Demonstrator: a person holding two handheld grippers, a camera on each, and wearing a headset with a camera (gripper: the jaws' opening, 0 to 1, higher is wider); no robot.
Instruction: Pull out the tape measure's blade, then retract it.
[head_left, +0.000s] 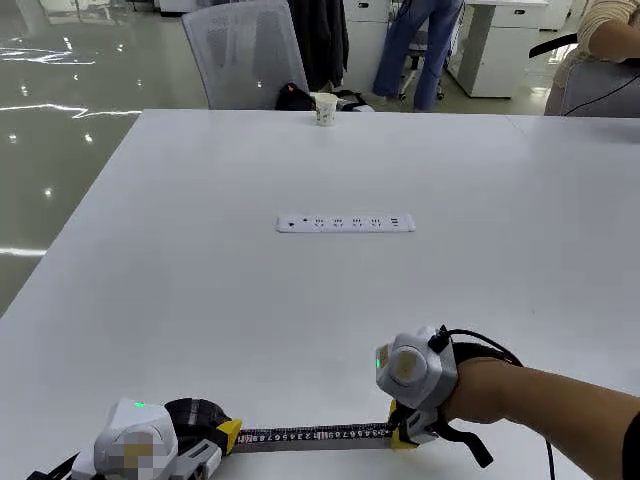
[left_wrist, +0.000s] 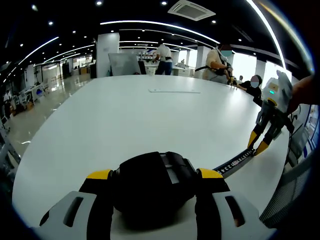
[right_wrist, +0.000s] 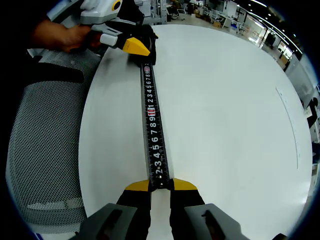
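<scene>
Tape measure (head_left: 195, 413), black-cased, sits on the white table (head_left: 300, 310) close to its near edge, at your left. Your left gripper (left_wrist: 155, 174) has its yellow-tipped jaws clamped on either side of the case, which bulges up between them in the left gripper view. The blade (right_wrist: 152, 125) is drawn out and lies flat on the tabletop, numbers up, running straight from the case to your right gripper (right_wrist: 160, 185). That gripper's jaws are pinched together on the blade's free end, their yellow tips touching the table. In the head view the blade runs roughly along the near table edge, and your hand shows behind the right gripper. A white power strip (head_left: 345, 223) lies well beyond, near the middle of the table. A paper cup (head_left: 325, 108) stands at the far edge, with a grey mesh chair (head_left: 245, 55) just behind it.
</scene>
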